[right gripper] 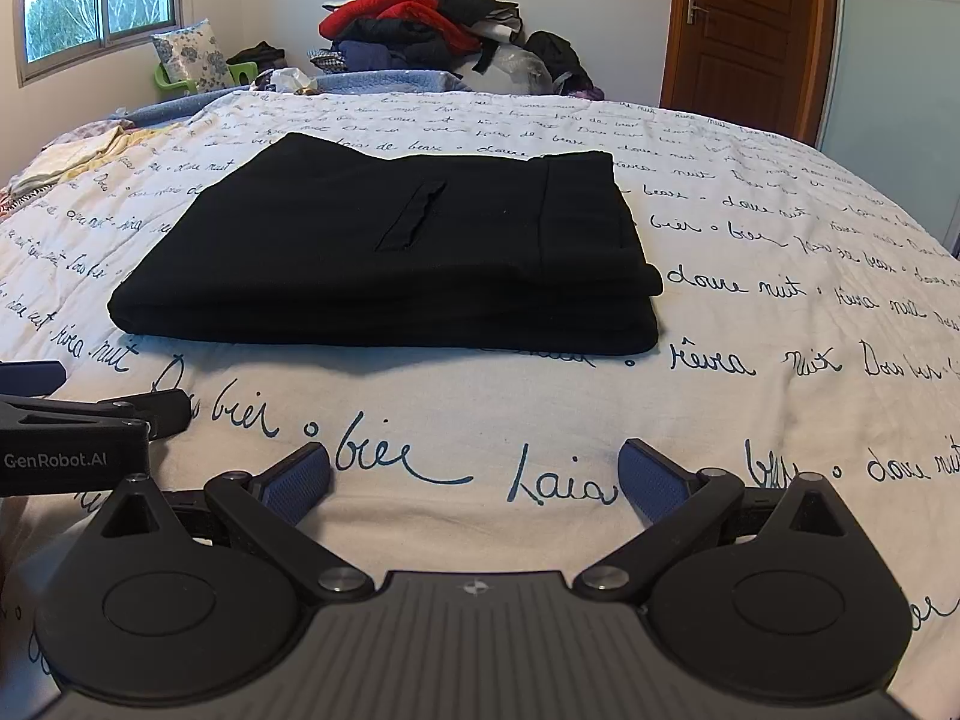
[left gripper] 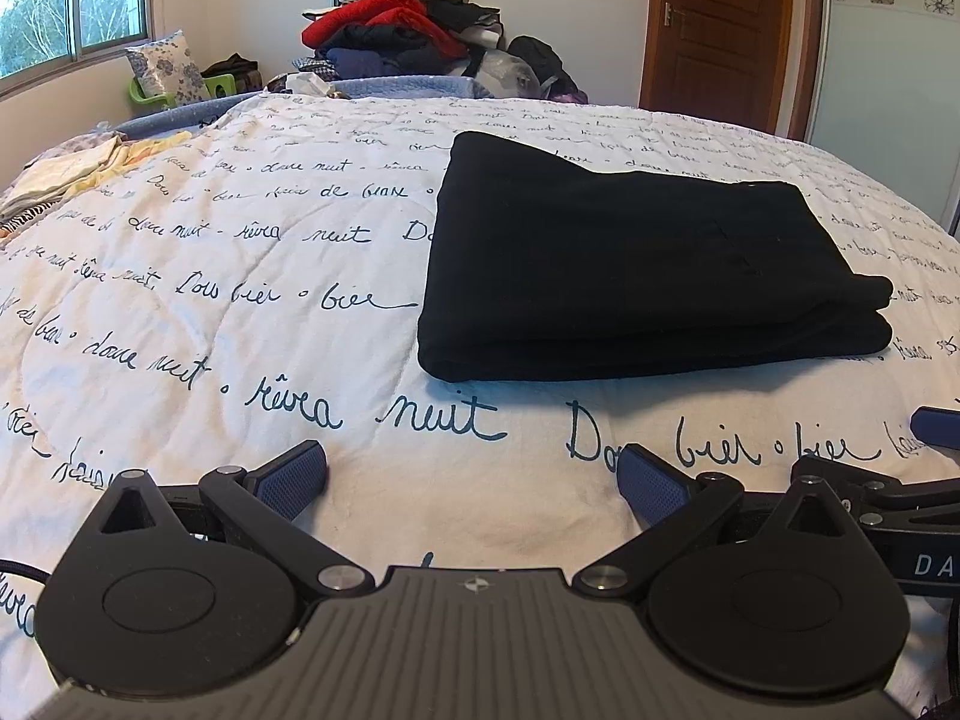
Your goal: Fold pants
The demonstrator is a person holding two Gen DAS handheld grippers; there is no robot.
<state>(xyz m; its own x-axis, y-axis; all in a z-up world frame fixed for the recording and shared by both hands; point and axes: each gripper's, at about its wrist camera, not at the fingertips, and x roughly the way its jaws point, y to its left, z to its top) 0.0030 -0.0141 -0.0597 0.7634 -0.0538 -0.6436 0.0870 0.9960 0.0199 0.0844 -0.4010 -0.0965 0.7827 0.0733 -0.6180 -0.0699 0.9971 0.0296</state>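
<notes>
Two grippers, both with jaws spread wide and holding nothing, hover low over the bed [left gripper: 240,300] at its near edge: my left gripper [left gripper: 474,480] and my right gripper [right gripper: 474,474] sit side by side, each visible at the margin of the other's view. Black pants [right gripper: 384,252] lie ahead of both, already folded into a compact stacked rectangle on the script-printed quilt, apart from either gripper. Its long axis runs left to right across my line of approach, with the layered fold edge facing me and a pocket slit [right gripper: 414,213] on the top layer. From the left wrist view the bundle lies ahead and to the right; from the right wrist view it lies ahead and slightly left, so it sits between the two grippers, somewhat nearer the right one. I judge the folding essentially complete; any further move would be a tidy-up of the near edge. A heap of clothes [right gripper: 420,18] rests beyond the bed.
</notes>
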